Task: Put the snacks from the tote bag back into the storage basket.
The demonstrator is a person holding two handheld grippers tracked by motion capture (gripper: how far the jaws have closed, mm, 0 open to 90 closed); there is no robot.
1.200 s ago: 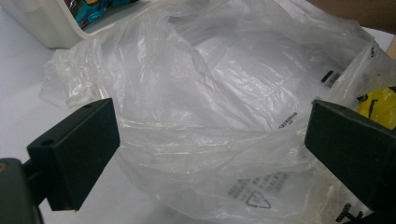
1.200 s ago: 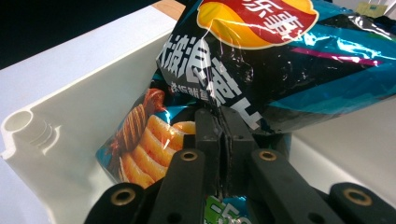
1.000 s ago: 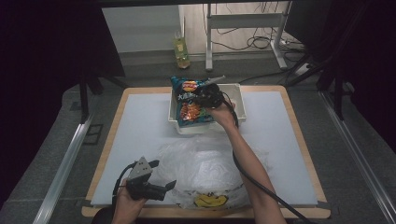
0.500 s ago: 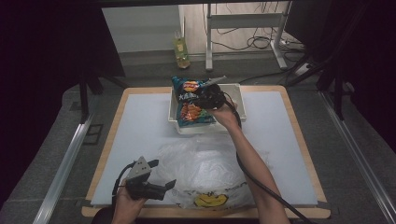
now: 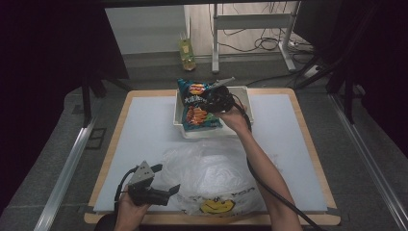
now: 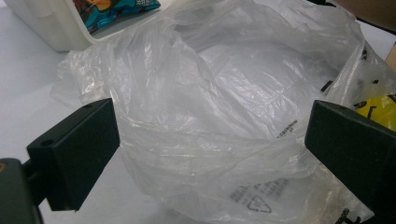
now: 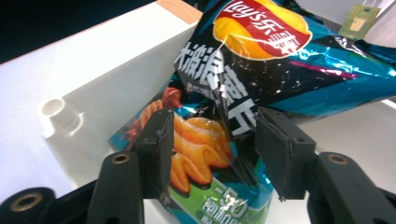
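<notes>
Left hand-held gripper (image 5: 174, 188): jaws wide apart, nothing gripped, plastic bag (image 6: 219, 102) right in front.

Right hand-held gripper (image 7: 210, 154): jaws just been opening, chip bag (image 7: 261, 60) between them, pads look loose. Chip bag lies in white bin (image 5: 179, 119). Maybe letting go.

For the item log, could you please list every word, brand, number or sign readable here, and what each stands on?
"Lay's" with "乐事": red and yellow logo on the chip bag.
"大波浪薯片": white characters below that logo.
"50": near the bag's lower edge; the rest is cut off.
Yellow smiley face: on the plastic bag.
Triangle recycling sign and small black print on that bag: too blurred to read.
</notes>
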